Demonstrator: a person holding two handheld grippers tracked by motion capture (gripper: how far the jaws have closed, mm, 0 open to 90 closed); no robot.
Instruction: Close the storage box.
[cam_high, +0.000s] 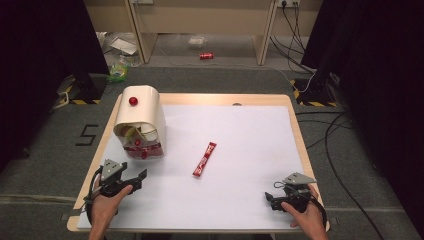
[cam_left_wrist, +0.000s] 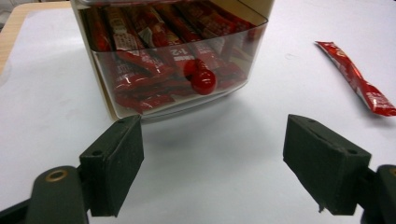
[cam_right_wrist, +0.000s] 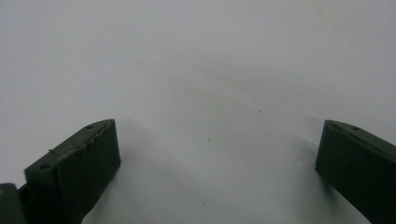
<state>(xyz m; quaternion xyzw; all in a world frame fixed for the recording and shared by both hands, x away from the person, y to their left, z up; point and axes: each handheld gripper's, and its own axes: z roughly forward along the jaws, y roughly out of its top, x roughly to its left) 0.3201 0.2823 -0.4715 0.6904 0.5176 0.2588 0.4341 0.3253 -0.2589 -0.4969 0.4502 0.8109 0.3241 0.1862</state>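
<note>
White sheet (cam_high: 240, 150) over a wooden table (cam_high: 298, 131), grey carpet around it, a red can (cam_high: 206, 56) on the floor beyond the far edge. My landmark is the dispenser (cam_high: 140, 122), a cream box with a red knob on top and a clear tray at its base, standing near the table's far-left corner. Its tray is packed with red sachets (cam_left_wrist: 154, 60). One loose sachet (cam_high: 204, 159) lies flat on the sheet, right of the dispenser and apart from it. My left gripper (cam_high: 131, 181) sits just in front of the dispenser, jaws spread wide, nothing between them, aimed at the tray. My right gripper (cam_high: 271, 200) rests well to the dispenser's right, near the table's front edge, jaws also wide apart and empty over bare sheet.
</note>
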